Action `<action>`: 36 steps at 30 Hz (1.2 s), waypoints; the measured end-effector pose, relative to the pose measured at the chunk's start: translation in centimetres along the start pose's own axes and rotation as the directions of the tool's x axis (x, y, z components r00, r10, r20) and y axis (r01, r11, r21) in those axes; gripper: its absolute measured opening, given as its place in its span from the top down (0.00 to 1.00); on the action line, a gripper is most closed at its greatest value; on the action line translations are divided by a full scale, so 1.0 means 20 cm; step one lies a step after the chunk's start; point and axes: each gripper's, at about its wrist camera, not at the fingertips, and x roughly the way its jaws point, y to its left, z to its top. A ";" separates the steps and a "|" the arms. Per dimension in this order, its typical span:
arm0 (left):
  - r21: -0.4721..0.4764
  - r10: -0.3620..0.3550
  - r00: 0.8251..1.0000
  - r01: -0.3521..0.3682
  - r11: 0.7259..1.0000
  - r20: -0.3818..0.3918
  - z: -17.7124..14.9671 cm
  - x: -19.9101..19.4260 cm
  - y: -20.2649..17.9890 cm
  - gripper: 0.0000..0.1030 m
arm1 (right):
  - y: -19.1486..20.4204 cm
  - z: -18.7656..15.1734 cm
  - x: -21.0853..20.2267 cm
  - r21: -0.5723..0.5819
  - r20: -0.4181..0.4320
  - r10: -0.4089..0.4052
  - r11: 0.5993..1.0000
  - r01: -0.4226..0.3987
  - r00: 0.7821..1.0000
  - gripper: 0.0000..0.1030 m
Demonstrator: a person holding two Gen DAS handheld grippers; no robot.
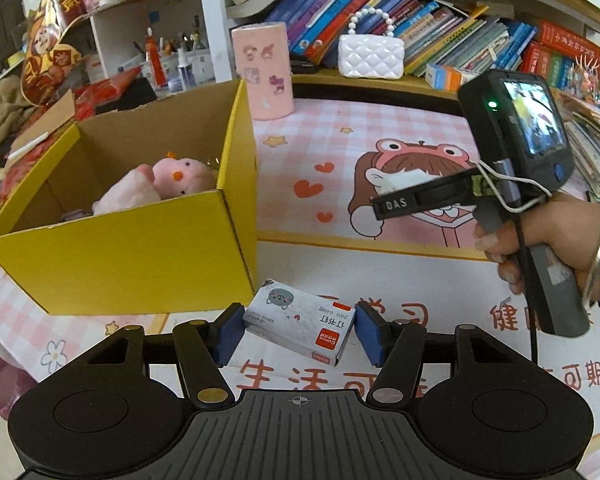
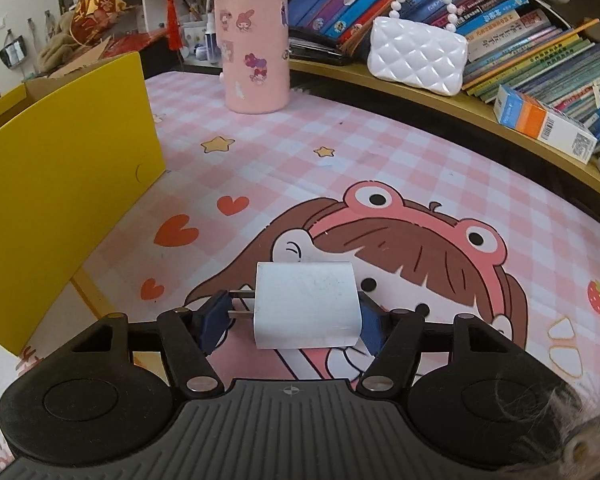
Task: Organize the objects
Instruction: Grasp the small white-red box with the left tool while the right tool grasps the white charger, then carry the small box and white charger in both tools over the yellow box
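Observation:
My left gripper (image 1: pixel 299 330) is shut on a small white staples box (image 1: pixel 300 322) with a grey cat and a red label, its blue pads pressing on both ends, just in front of the yellow cardboard box (image 1: pixel 120 264). A pink plush toy (image 1: pixel 172 182) lies inside that box. My right gripper (image 2: pixel 292 318) is shut on a white charger plug (image 2: pixel 306 308): the left pad meets the two prongs, the right pad the body. In the left wrist view the right gripper (image 1: pixel 388 194) hovers over the cartoon mat with the charger (image 1: pixel 400 181), held by a hand (image 1: pixel 548 240).
A pink sticker-covered cylinder (image 2: pixel 256 48) stands at the back of the pink checked mat (image 2: pixel 380 160). On the shelf behind are a white quilted purse (image 2: pixel 418 56), rows of books (image 2: pixel 520 32) and a blue-orange carton (image 2: pixel 540 120). The yellow box (image 2: pixel 60 184) flanks the left.

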 end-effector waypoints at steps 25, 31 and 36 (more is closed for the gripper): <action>0.021 -0.137 0.988 0.136 0.990 0.071 -0.11 -0.11 0.39 0.42 | 0.47 -0.28 -0.65 0.210 -0.013 -0.067 0.975 0.068 0.998 0.39; 0.021 -0.144 0.986 0.142 0.990 0.083 -0.17 -0.17 0.56 0.42 | 0.69 -0.32 -0.68 0.182 -0.028 -0.079 0.980 0.082 0.997 0.39; 0.023 -0.161 0.984 0.159 0.987 0.081 -0.24 -0.21 0.69 0.42 | 0.86 -0.35 -0.72 0.180 -0.019 -0.080 0.980 0.082 0.997 0.39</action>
